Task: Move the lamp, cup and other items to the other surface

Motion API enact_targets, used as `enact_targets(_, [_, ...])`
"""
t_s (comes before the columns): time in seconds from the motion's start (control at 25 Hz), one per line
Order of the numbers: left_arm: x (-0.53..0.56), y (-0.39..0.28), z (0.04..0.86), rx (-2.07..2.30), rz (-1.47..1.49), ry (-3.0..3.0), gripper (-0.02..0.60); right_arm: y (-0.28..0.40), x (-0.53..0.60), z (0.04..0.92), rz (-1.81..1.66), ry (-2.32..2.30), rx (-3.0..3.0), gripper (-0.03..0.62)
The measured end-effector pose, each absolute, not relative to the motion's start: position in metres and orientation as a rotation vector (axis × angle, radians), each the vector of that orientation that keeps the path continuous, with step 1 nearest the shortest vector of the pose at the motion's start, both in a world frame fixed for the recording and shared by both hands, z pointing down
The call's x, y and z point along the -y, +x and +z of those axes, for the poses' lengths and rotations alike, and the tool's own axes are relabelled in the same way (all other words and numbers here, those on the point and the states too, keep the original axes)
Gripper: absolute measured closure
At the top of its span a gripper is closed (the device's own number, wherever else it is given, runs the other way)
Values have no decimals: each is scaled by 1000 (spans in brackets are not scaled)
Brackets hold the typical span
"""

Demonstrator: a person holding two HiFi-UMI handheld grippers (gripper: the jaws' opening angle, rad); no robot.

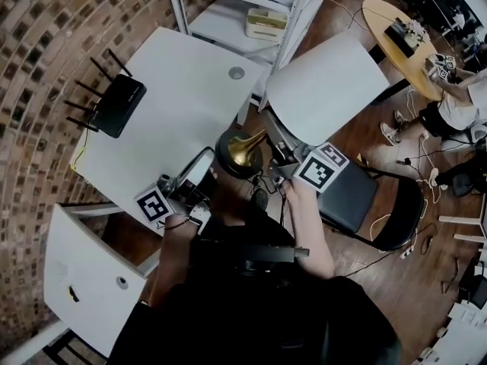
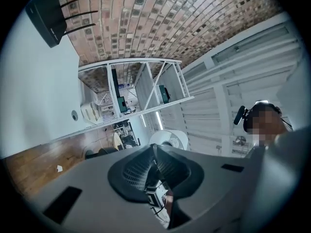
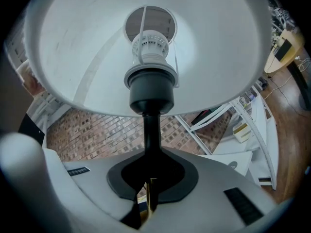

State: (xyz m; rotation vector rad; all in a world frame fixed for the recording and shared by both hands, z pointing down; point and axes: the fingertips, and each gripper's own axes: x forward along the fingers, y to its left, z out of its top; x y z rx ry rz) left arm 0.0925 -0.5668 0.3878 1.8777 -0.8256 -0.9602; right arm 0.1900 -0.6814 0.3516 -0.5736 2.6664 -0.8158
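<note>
- My right gripper (image 3: pixel 151 154) clenches the lamp (image 1: pixel 327 90) by its black stem, just off the white table's (image 1: pixel 183 90) corner.
- My left gripper (image 2: pixel 151 149) is closed on nothing, at that table's near edge.
- A router (image 1: pixel 114 105) lies on the table.

Black chair (image 1: pixel 354 200), white shelf unit (image 1: pixel 228 23)

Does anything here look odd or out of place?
Yes, the lamp: it isn't standing on the white table but hangs in the air beside it, tipped well over, with its shade towards the shelf. The right claw is clamped on its stem. Nothing looks spilled or broken.
</note>
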Motion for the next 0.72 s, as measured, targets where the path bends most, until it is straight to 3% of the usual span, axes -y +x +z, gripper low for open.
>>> enact_targets(0.72, [651,158,386,1061,-952,1827,537,250,799,356,-864,-407,-2659,563])
